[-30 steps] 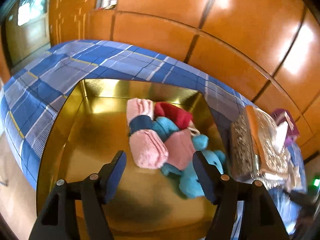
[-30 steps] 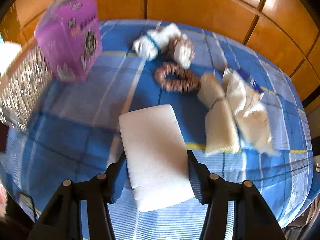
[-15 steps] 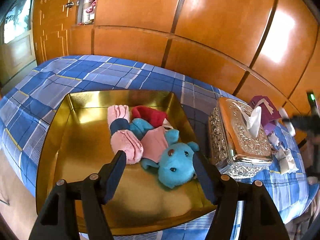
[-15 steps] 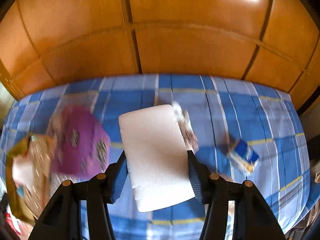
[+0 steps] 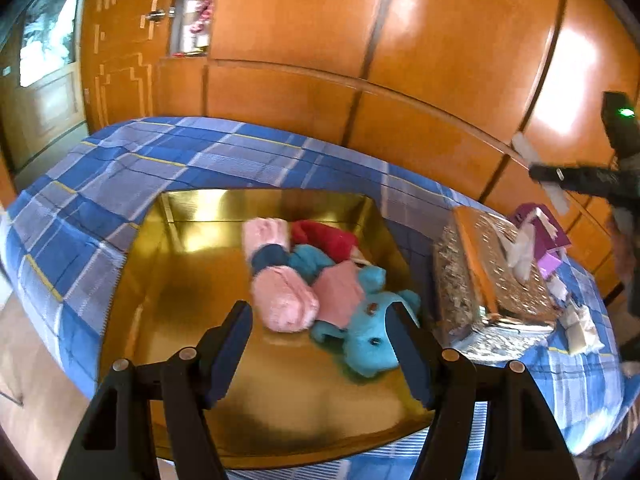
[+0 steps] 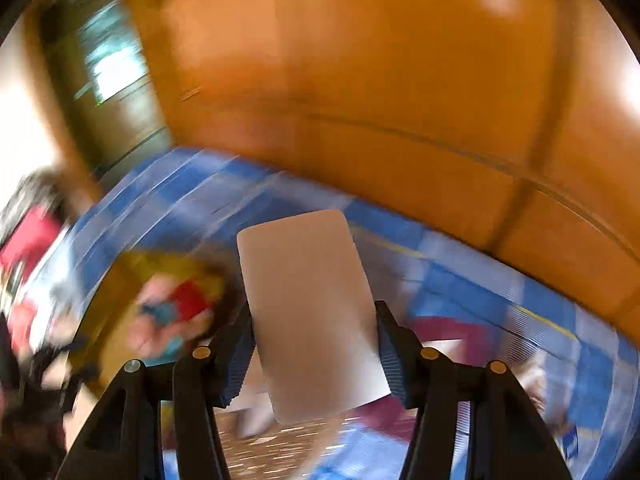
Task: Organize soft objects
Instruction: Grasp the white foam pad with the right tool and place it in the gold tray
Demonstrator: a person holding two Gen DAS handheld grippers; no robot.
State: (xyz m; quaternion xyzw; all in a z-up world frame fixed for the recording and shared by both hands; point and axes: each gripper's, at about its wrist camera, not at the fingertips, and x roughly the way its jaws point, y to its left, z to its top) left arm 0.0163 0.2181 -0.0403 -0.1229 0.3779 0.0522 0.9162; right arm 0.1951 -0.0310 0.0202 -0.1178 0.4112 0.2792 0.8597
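Home bedroom, blue checked bedspread (image 5: 120, 184), orange wooden wardrobe doors (image 5: 304, 20), tissue box (image 5: 492, 276)

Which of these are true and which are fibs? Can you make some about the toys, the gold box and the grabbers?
1. The right gripper is holding a white pad. True.
2. The gold box is empty. False: a blue teddy and pink fluffy roll lie inside.
3. The left gripper is clamped on the teddy. False: it is open and holds nothing.
4. A silver tissue box sits beside the gold box. True.
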